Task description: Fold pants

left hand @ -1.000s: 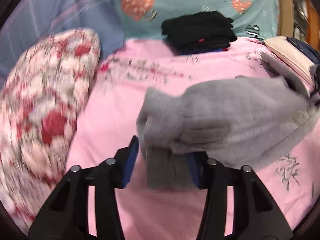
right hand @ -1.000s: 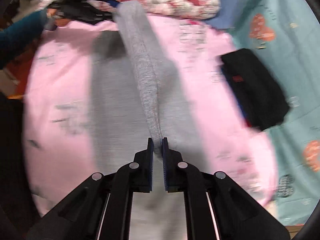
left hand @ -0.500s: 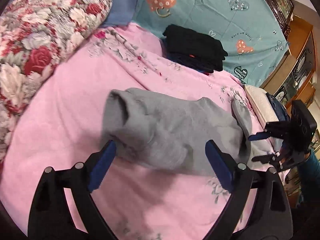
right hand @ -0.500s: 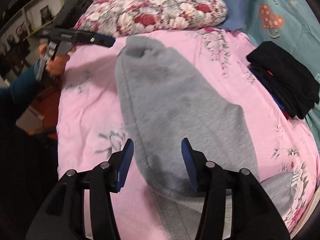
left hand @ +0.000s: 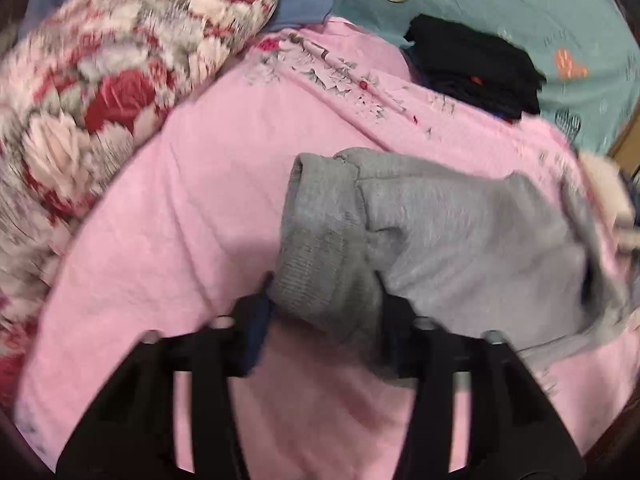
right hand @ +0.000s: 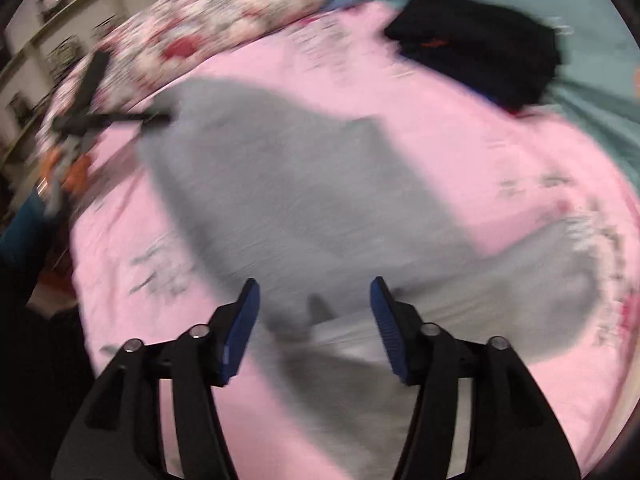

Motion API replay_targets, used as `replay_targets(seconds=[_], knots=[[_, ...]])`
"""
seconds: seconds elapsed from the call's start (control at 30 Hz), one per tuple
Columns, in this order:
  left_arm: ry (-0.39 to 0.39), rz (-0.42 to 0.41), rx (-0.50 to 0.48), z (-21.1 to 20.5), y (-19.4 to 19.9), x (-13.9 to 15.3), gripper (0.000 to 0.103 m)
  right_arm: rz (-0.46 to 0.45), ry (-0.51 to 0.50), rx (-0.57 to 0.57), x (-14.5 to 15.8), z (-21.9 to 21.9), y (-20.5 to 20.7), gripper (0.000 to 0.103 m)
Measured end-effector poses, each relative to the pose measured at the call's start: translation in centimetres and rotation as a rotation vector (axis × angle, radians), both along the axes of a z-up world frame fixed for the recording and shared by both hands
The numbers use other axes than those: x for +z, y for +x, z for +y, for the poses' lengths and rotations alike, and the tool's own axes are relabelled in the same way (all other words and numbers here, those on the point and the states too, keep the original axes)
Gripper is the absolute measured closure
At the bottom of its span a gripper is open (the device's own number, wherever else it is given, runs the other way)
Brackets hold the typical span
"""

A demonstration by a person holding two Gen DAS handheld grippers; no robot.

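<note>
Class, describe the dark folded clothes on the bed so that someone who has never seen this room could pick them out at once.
Start from the pink floral sheet that covers most of the bed, then look to its far edge, where the teal heart-print cloth begins. There lies a pile of folded black clothes. Its black colour sets it apart from the grey pants spread nearer on the pink.

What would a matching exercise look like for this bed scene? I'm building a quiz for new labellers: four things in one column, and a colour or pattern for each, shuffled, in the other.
Things:
1. pants
2. blanket
3. pillow
4. folded pile

Looks:
A. black
B. red and cream roses
C. plain grey
D. pink with a faint flower print

Pairs: 1-C, 2-D, 3-B, 4-A
</note>
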State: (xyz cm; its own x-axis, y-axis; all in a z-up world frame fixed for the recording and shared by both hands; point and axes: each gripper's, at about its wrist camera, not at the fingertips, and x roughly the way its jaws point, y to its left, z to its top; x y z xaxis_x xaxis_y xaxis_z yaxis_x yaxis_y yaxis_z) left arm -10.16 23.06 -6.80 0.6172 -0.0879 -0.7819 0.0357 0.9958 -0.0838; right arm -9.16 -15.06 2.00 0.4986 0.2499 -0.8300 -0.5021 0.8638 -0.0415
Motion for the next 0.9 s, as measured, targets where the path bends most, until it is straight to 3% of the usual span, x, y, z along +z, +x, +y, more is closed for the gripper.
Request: replay_targets(seconds=[0.03, 0.13, 0.23, 0.3, 0.37, 0.47, 0.57, 0.67, 0.7, 0.77, 0.83, 0.9], knots=[[0.049, -0.008, 0.005, 0.0, -0.4, 0.1, 0.021, -0.028, -0.049, -0.063, 0.5, -1.0, 1.4, 0.026], [0.037, -0.003, -0.037, 1.0, -1.8, 0.9, 0.019, -0.089, -0.143, -0.276, 1.0, -4.3, 6.4, 0.018], [0.035, -0.039, -0.038, 1.7, -2.9, 2.5, 0.016, -0.014, -0.124, -0.510, -0.8, -7.6, 11.5, 0.018], [0.050, -0.084, -0.038, 1.3, -3.2, 3.8, 0.016, 0.073, -0.040, -0.635, -2.4, -9.3, 14.1, 0.018], [0.028, -0.127, -0.060, 0.3, -3.1, 5.1, 0.014, 0.122, 0.015, -0.695, -4.0, -10.0, 15.2, 0.018], [-0.027, -0.170, -0.137, -2.6, -1.8, 6.2, 0.013, 0.168, -0.029, -0.787, -6.2, -10.2, 16.8, 0.018], [0.010, -0.179, -0.226, -6.8, -0.5, 5.7, 0.012, 0.187, -0.076, -0.851, -8.0, -10.5, 17.8, 0.018], [0.070, -0.111, -0.300, -10.4, 0.7, 3.3, 0.012, 0.148, -0.056, -0.831, -8.7, -10.6, 17.7, 0.018], [0.112, -0.083, -0.305, -11.2, 1.1, 2.2, 0.012, 0.137, -0.044, -0.815, -8.7, -10.9, 17.4, 0.024], [0.170, -0.010, -0.311, -12.0, 1.8, 0.0, 0.012, 0.126, -0.004, -0.798, -8.5, -12.0, 16.8, 0.047], [0.176, 0.022, -0.303, -11.6, 1.8, -1.3, 0.012, 0.129, 0.083, -0.789, -7.9, -13.8, 15.7, 0.072], [0.152, 0.016, -0.310, -10.8, 1.4, -1.3, 0.012, 0.105, 0.169, -0.778, -7.0, -15.6, 13.9, 0.081]])
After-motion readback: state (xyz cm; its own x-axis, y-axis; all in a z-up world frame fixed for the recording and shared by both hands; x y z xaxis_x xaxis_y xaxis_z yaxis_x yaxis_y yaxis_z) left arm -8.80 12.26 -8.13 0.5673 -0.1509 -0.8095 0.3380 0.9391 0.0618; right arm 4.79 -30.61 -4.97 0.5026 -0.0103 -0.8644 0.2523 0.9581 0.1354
